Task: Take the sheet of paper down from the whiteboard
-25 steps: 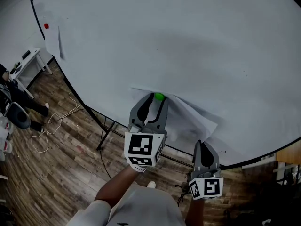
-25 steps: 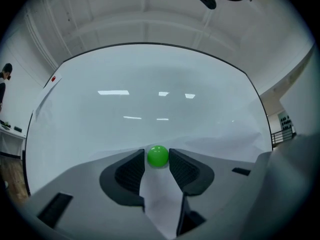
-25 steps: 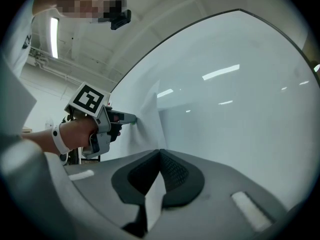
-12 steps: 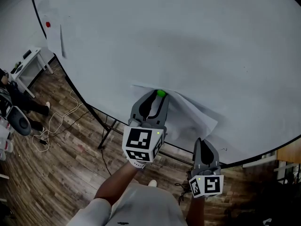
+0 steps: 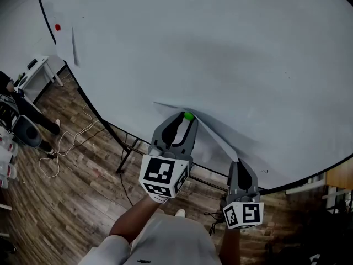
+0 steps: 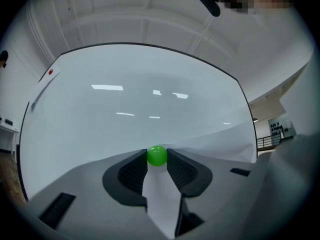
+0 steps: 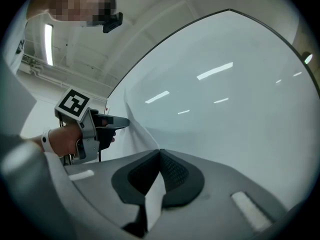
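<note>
A white sheet of paper (image 5: pixel 212 139) hangs low on the whiteboard (image 5: pixel 220 48), pinned at its top by a small green ball magnet (image 5: pixel 188 116). My left gripper (image 5: pixel 185 120) is shut on that magnet (image 6: pixel 157 155), which sits between the two fingertips and touches both. The paper (image 6: pixel 160 199) runs under these jaws. My right gripper (image 5: pixel 238 167) is shut on the sheet's lower right edge, and a strip of paper (image 7: pixel 152 199) shows pinched between its pads. From the right gripper view, the left gripper (image 7: pixel 117 123) is at the left, against the bulging sheet.
A second sheet (image 5: pixel 65 37) with a red magnet (image 5: pixel 57 27) hangs at the board's top left. The board's stand legs (image 5: pixel 124 153) and loose cables (image 5: pixel 60 148) are on the wooden floor. A white table (image 5: pixel 36 73) and a person (image 5: pixel 16 109) are at the far left.
The left jaws have narrowed onto the green magnet. The sheet's right side has come off the board and drawn in toward the right gripper, so less paper lies flat.
</note>
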The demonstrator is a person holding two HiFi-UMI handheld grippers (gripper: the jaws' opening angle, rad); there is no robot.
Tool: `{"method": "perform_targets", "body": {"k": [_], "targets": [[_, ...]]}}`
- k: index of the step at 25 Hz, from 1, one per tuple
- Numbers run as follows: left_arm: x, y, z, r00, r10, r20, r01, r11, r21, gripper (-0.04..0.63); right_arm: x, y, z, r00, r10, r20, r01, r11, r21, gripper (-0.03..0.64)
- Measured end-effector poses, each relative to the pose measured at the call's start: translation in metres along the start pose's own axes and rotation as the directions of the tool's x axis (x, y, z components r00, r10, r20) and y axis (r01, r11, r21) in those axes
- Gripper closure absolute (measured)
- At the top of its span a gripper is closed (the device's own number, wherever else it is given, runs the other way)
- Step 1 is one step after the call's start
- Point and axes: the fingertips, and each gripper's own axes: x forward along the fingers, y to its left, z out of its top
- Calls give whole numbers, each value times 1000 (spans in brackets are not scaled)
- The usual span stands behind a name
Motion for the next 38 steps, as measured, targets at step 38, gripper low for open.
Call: {"method": "perform_targets", "body": {"k": [38], "targets": [[-135,7,-75,992,1,-124,-19,990,-143,472,-47,11,-16,999,-35,-12,36,999,37,607]]}}
